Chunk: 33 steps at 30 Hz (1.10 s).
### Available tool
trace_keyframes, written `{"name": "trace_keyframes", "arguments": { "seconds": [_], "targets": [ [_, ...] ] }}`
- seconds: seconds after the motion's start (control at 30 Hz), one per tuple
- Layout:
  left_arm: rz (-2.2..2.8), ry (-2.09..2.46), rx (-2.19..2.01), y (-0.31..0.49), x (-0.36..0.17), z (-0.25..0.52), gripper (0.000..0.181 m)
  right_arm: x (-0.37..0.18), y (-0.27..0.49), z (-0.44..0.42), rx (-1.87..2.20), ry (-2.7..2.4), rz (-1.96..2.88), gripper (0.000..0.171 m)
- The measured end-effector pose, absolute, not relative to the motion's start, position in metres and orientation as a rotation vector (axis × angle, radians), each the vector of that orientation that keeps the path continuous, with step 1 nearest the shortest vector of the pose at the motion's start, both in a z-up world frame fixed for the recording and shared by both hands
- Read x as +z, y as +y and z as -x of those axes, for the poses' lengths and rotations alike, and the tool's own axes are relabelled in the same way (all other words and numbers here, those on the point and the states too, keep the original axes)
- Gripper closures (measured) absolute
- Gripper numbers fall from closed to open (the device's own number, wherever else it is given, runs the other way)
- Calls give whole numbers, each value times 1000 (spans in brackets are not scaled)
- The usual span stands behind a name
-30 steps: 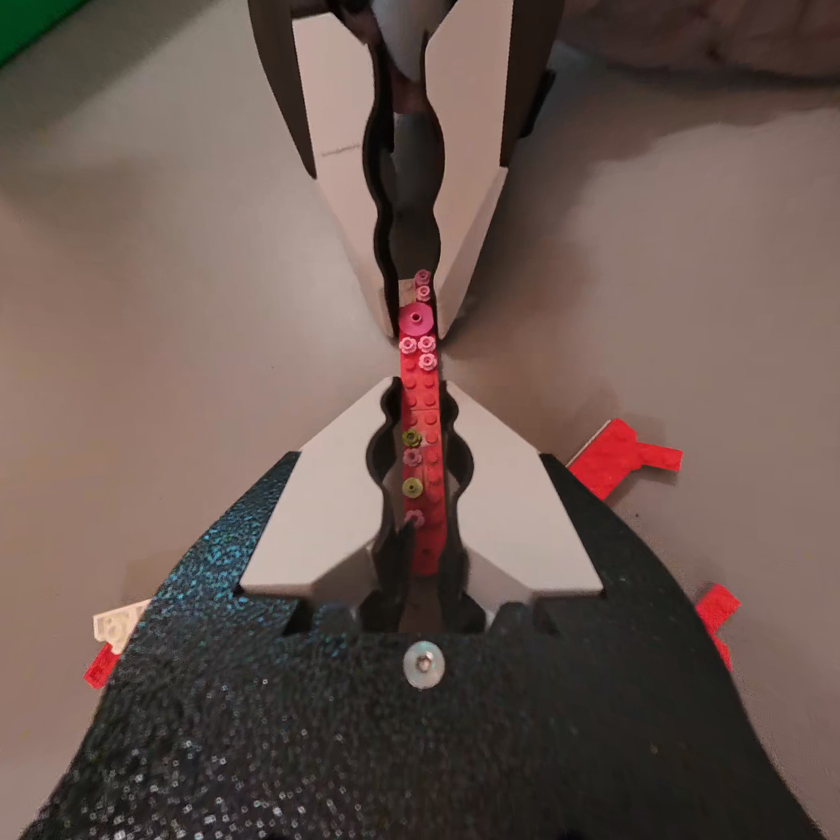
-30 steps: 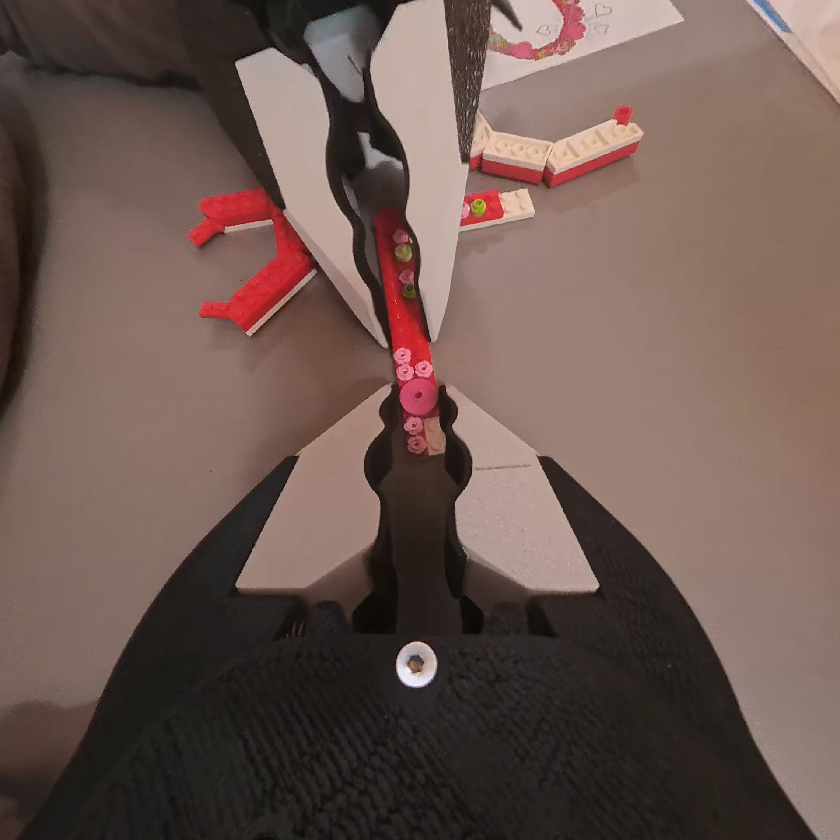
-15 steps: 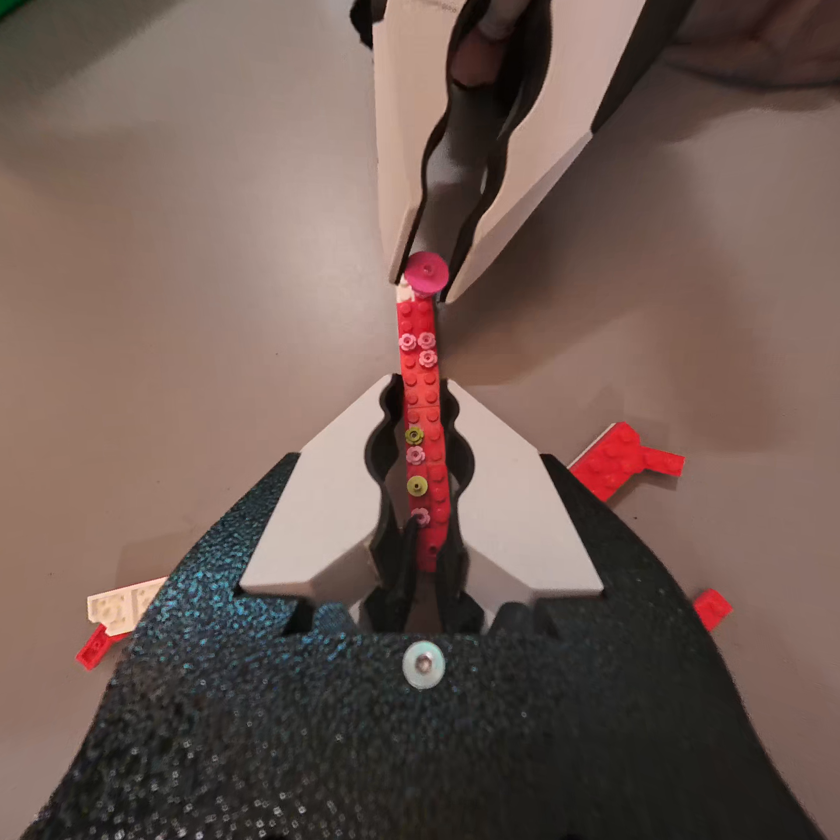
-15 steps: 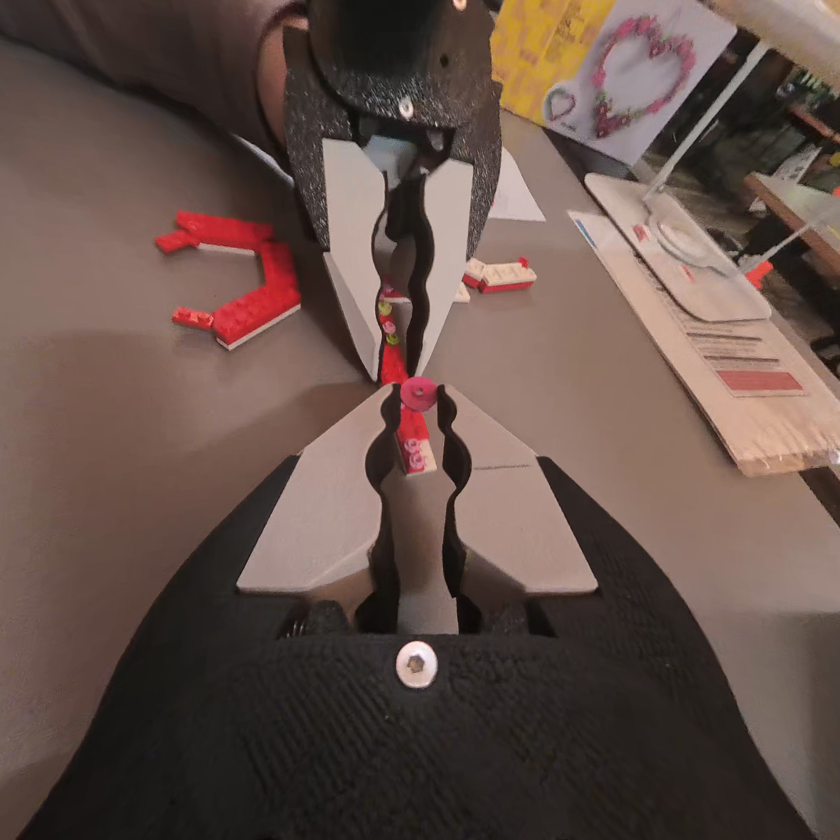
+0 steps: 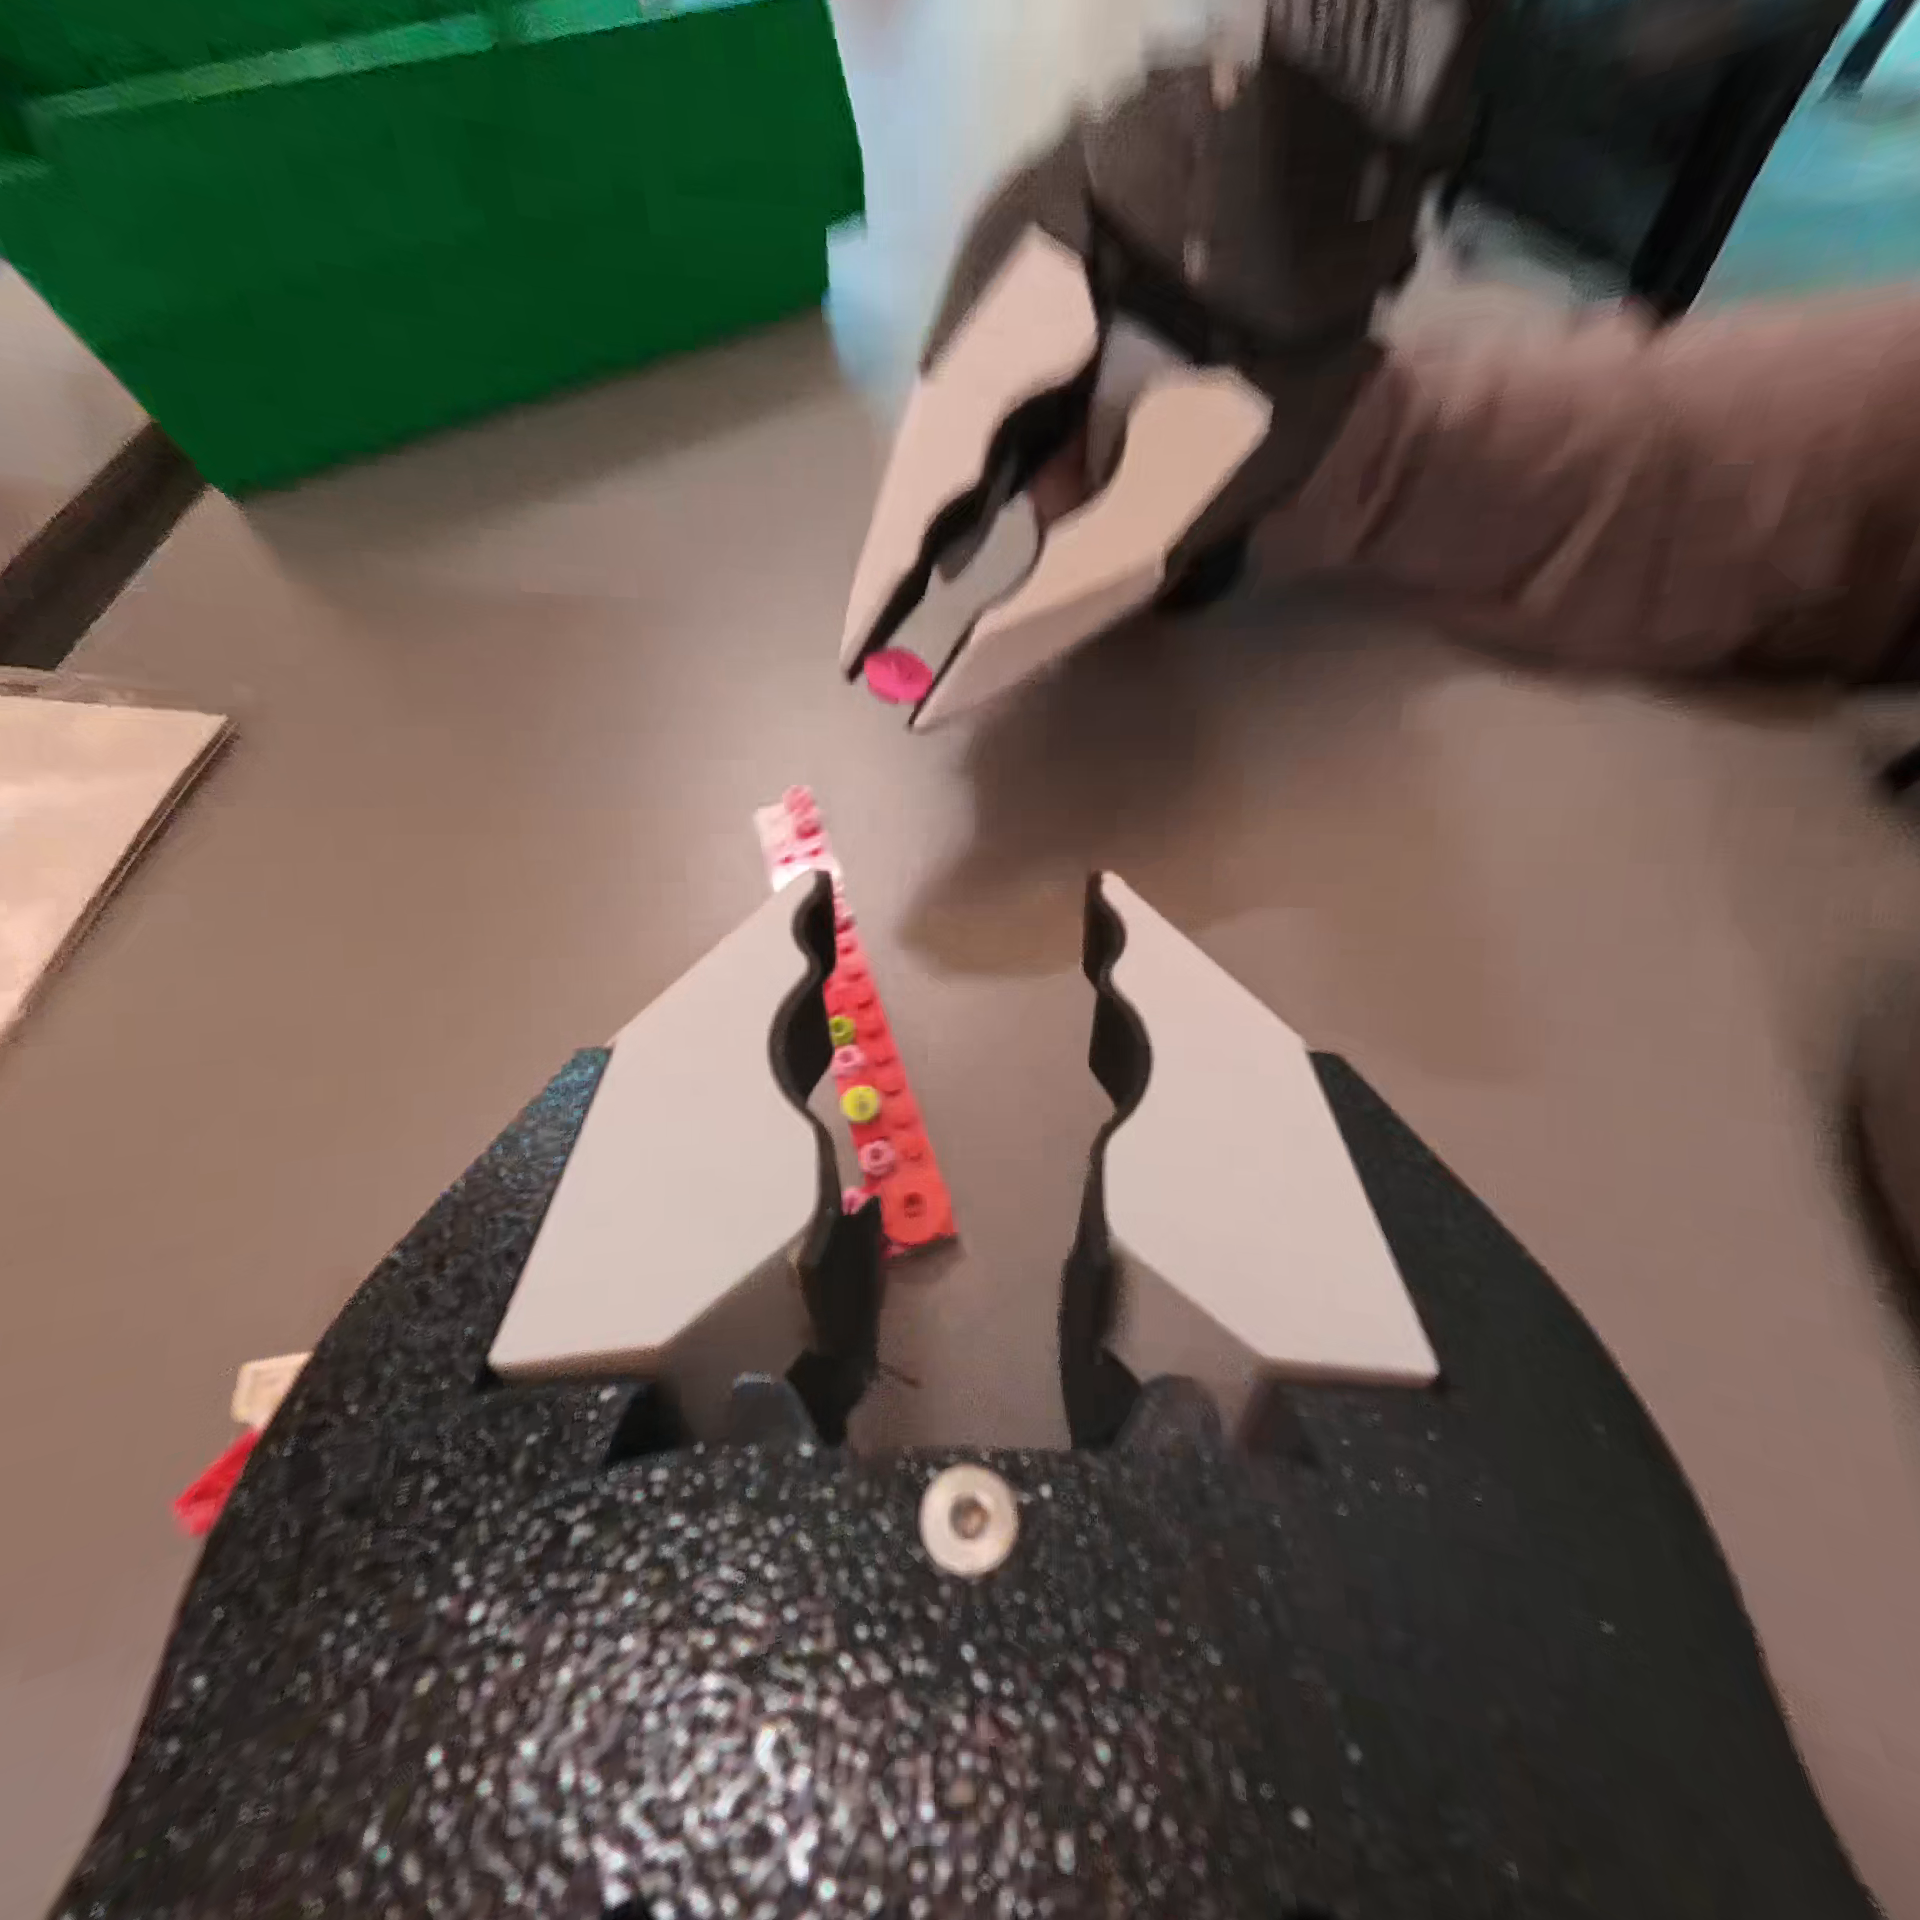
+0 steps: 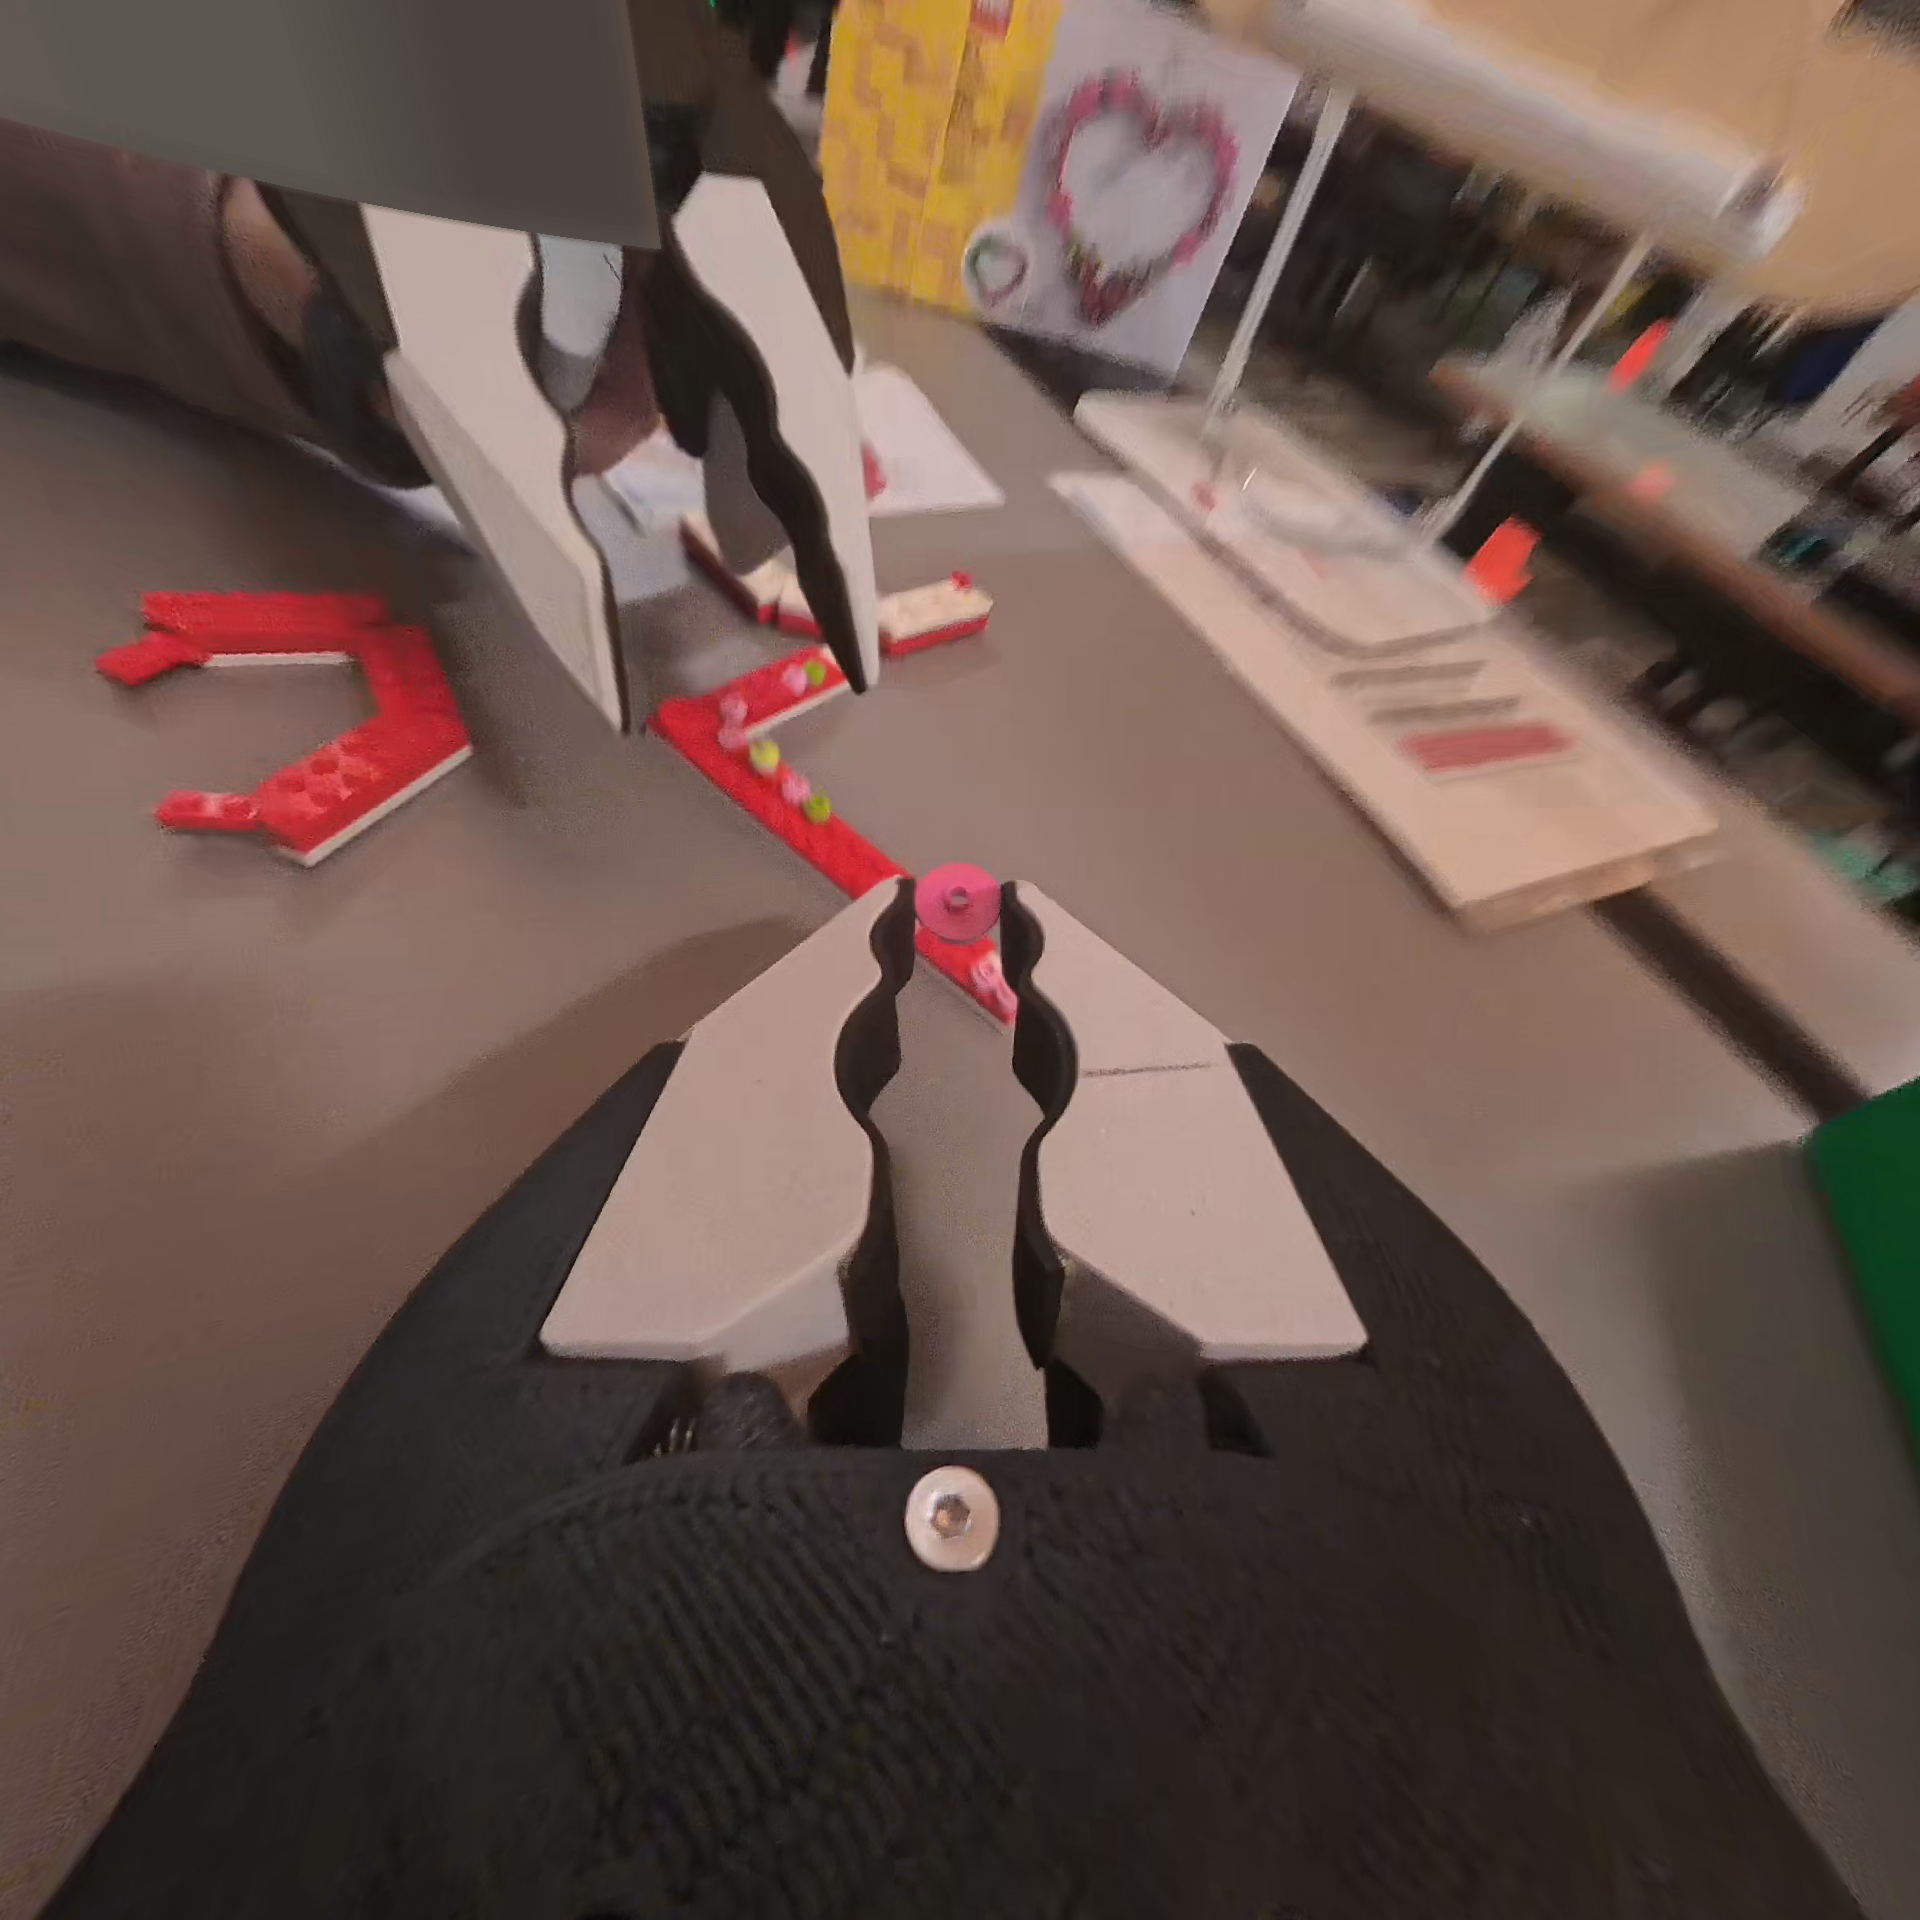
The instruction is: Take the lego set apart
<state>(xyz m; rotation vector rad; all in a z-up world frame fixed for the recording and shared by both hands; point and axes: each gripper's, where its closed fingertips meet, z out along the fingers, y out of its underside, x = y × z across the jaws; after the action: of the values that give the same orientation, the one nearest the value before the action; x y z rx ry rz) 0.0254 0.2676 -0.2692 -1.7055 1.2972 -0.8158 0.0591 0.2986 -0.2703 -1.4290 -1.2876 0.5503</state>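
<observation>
Overhead, the right gripper (image 6: 958, 902) pinches a small magenta round piece (image 6: 954, 904) between its fingertips, raised above the grey tabletop (image 6: 1195, 831). Left gripper (image 5: 958, 896), fingers spread wide and empty, hovers over the red lego strip (image 5: 883, 1091), which lies flat on the table studded with pink and lime pieces. Loose red-and-white angled sections (image 6: 343, 748) rest farther off; another (image 6: 914, 613) lies beyond the strip. Surroundings: a green bin (image 5: 416, 229) at the table's edge, a yellow box (image 6: 914, 156), a heart-printed sheet (image 6: 1143, 197) propped upright, and flat paper sheets (image 6: 1455, 748).
</observation>
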Motion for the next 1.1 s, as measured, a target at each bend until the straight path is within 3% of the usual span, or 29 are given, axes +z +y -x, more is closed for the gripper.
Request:
{"name": "trace_keyframes", "arguments": {
  "seconds": [0.03,0.27,0.5,0.6,1.1],
  "targets": [
    [1701,1225,-921,263,-260,-24,140,-262,295,-54,497,-1289,1346,156],
    [1739,858,-1494,257,-234,-18,147,-232,259,-12,82,-1386,923,156],
    [1697,806,-1740,244,-230,-19,175,-234,243,-1,108,-1418,866,156],
    [1690,759,-1834,241,-228,-16,178,-232,240,1,92,-1414,855,156],
    [1695,826,-1703,240,-227,-5,180,-226,241,2,117,-1333,862,151]
  ]
}}
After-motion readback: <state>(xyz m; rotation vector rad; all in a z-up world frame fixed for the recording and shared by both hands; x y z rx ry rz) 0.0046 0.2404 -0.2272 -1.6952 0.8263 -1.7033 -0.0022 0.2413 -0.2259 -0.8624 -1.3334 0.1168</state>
